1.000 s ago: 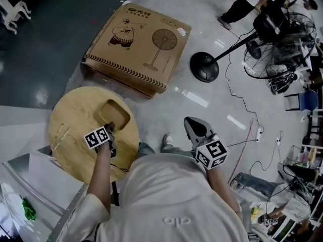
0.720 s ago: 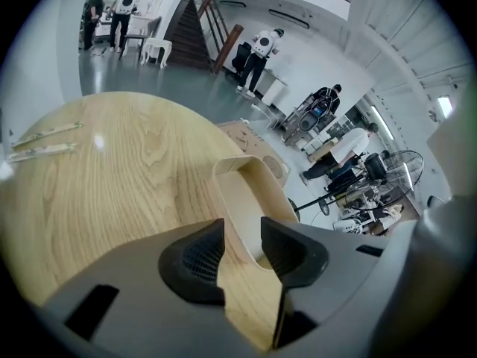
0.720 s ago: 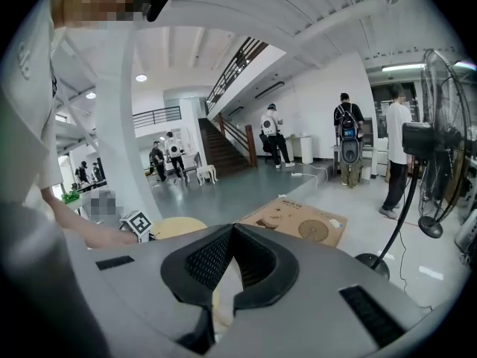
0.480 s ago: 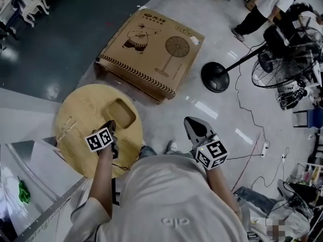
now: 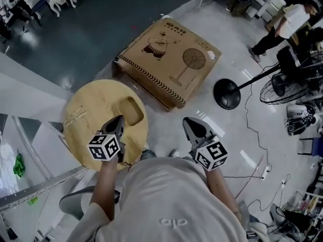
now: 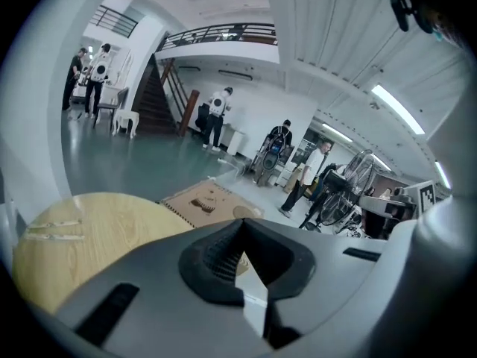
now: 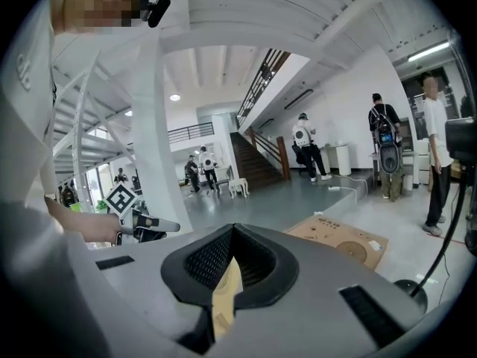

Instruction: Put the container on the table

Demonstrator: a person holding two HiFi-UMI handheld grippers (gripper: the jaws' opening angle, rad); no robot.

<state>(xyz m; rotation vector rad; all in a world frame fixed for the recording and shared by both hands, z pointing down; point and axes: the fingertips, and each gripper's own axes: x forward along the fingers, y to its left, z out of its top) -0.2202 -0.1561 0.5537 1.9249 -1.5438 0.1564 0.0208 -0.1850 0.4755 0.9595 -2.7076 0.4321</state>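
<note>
The container [image 5: 132,110], a shallow wooden dish with rounded corners, rests on the round wooden table [image 5: 91,135]. My left gripper [image 5: 119,120] hangs above the table just on the near side of the dish, jaws shut and empty. In the left gripper view the left gripper [image 6: 240,222] points over the table [image 6: 89,230], and the dish is hidden behind the jaws. My right gripper [image 5: 193,126] is held over the floor to the right of the table, shut with nothing in it. The right gripper view shows the right gripper [image 7: 233,227] with pads together and the left gripper [image 7: 153,227] off to its left.
A flat cardboard fan box [image 5: 169,59] lies on the floor beyond the table. A floor fan's round base [image 5: 227,94] and cables are at the right. Two thin sticks [image 5: 75,116] lie on the table's left side. A white panel and metal frame [image 5: 35,155] adjoin the table at left. People stand far off.
My left gripper has lifted away from the container's near edge, and the container stays on the table. The right gripper has risen slightly.
</note>
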